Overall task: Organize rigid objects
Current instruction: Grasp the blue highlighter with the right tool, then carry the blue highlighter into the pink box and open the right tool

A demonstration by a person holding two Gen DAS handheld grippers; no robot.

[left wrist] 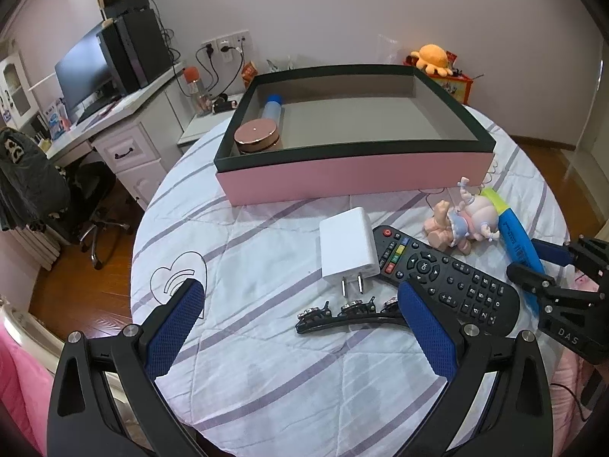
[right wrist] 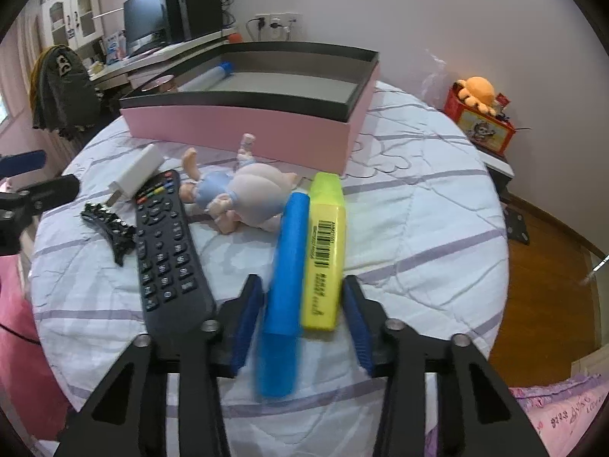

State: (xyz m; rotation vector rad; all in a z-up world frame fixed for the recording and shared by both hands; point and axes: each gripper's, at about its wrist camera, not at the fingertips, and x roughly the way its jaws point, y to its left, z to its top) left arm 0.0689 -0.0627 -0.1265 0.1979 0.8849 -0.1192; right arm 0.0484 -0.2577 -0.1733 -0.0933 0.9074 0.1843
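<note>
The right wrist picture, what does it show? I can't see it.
The right tongs straddle a blue marker and a yellow highlighter on a striped round table. A black remote, a baby doll and a pink box lie beyond.

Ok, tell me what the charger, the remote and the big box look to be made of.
White charger: glossy hard plastic by its smooth sheen, with two bright metal prongs.
Black remote: matte plastic shell; the buttons look rubbery, though that is uncertain.
Pink box: probably stiff cardboard, judging by its thin flat walls, matte pink outside and dark rim.
</note>
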